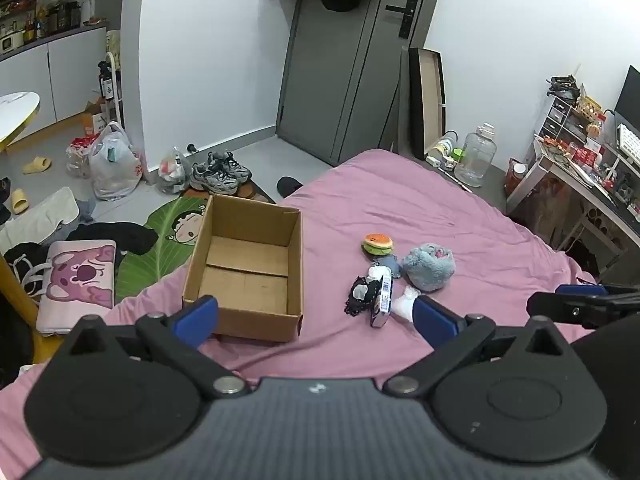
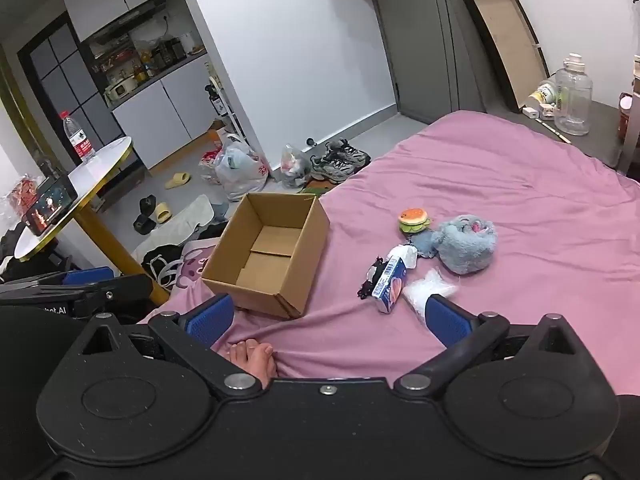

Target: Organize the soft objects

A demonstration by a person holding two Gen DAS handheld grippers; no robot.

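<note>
- Cardboard box (image 1: 244, 264), brown, open-topped and empty, sits on the pink bedsheet (image 1: 400, 208) at about eleven o'clock from the left gripper (image 1: 316, 316), near its left blue pad.
- Soft things lie in a loose cluster to the right of the box, apart from it: a small orange and green burger-shaped plush (image 1: 377, 243) farthest off, a round fluffy grey-blue plush toy (image 1: 429, 266) beside it, a black lacy fabric piece (image 1: 360, 295), a blue and white tissue packet (image 1: 383, 300) and a crumpled white plastic wrapper (image 1: 404, 304) nearest.
- From the left gripper the cluster lies at about one o'clock; the white wrapper is just beside its right blue pad.
- The left gripper's jaws stand wide apart with nothing between them.
- The right gripper (image 2: 328, 320) is likewise spread wide and empty. Its right pad sits just beside the same white wrapper, and the cluster fans from twelve to one o'clock ahead of it.
- The tissue packet's long axis runs roughly toward and away from both cameras, slightly tilted.
- In the left wrist view the right gripper shows at three o'clock, on the cluster's side; judging by this, the right hand is better placed to pick, the left nearer the box.
- A bare foot (image 2: 254, 360) shows beneath the right gripper.
</note>
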